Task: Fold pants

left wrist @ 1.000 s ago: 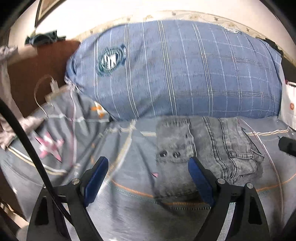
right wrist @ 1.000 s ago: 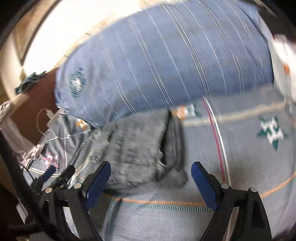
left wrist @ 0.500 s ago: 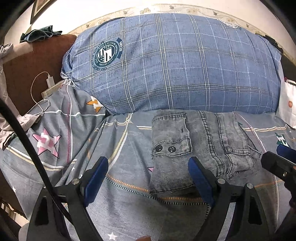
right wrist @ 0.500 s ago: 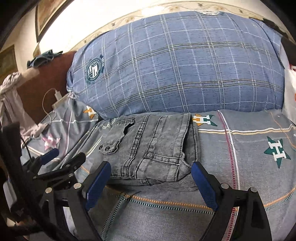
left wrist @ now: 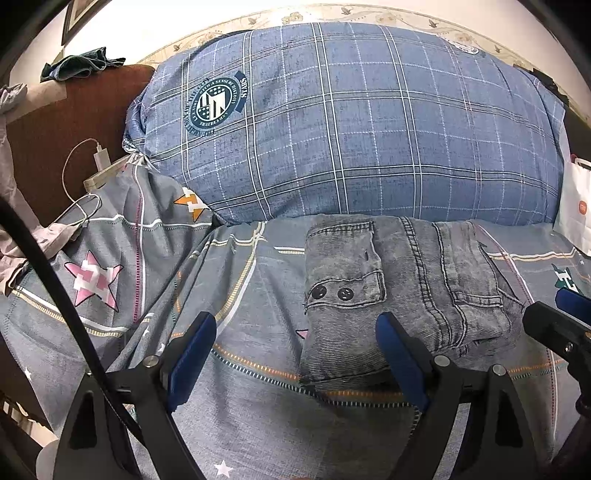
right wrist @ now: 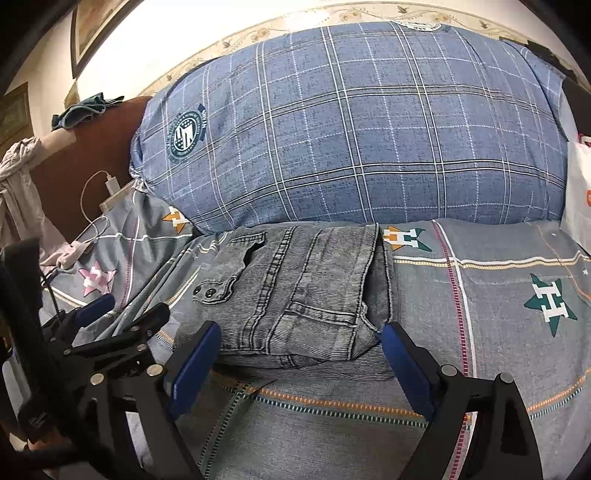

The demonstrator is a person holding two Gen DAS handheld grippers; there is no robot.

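The grey jeans point(right wrist: 295, 295) lie folded into a compact bundle on the star-printed bedsheet point(right wrist: 498, 295), just in front of the blue plaid pillow point(right wrist: 351, 129). The left gripper point(left wrist: 295, 354) hovers with its jaws spread wide and empty, and the right gripper point(right wrist: 301, 358) likewise stands wide apart, clasping nothing, just short of the bundle's near edge

Plaid pillow point(left wrist: 354, 129) leans on cream wall point(left wrist: 155, 26) beside brown headboard point(left wrist: 70, 125).
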